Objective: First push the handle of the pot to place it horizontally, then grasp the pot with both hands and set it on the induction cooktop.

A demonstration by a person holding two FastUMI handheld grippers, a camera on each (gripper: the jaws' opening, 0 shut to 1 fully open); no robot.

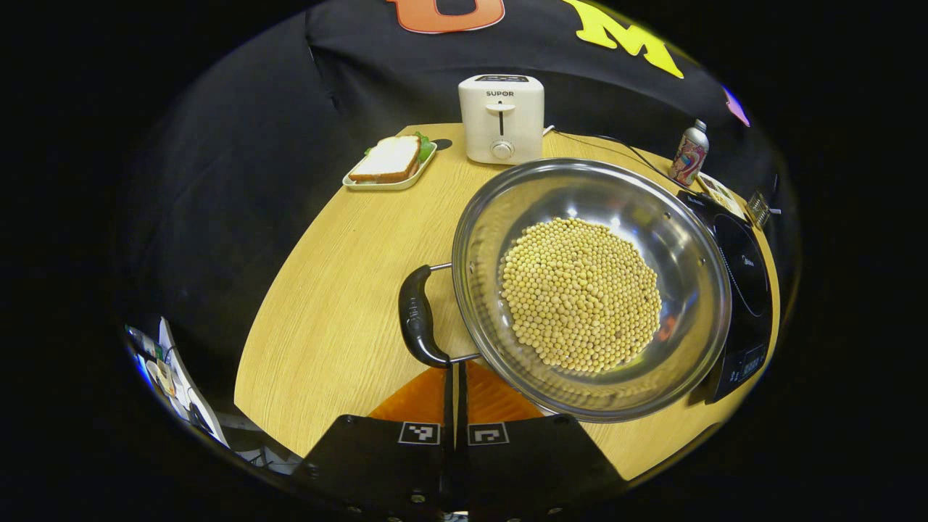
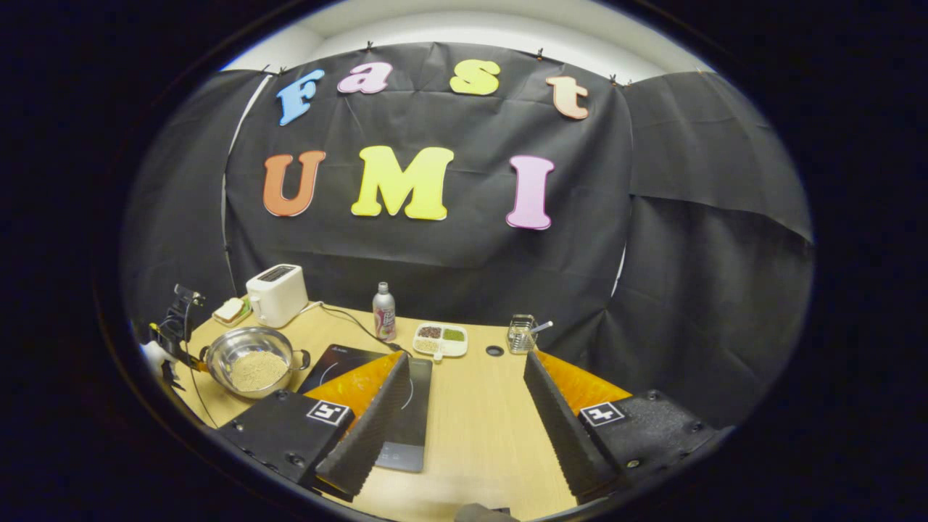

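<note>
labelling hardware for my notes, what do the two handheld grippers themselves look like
Both share one build. The left gripper has a black body carrying two square black-and-white fiducial markers, with orange panels behind its fingers. The right gripper has matching black blocks, one marker per side, orange inner panels, and long fingers with ribbed inner faces.

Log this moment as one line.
left gripper: shut, at pot handle | right gripper: open, above table | pot: off cooktop

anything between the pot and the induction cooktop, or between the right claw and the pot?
Nothing visible in either path. The pot of beans sits right beside the induction cooktop, its rim already over the cooktop's edge. In the right gripper view the open right claw hangs over the cooktop, with only bare table and cooktop between it and the pot.
</note>
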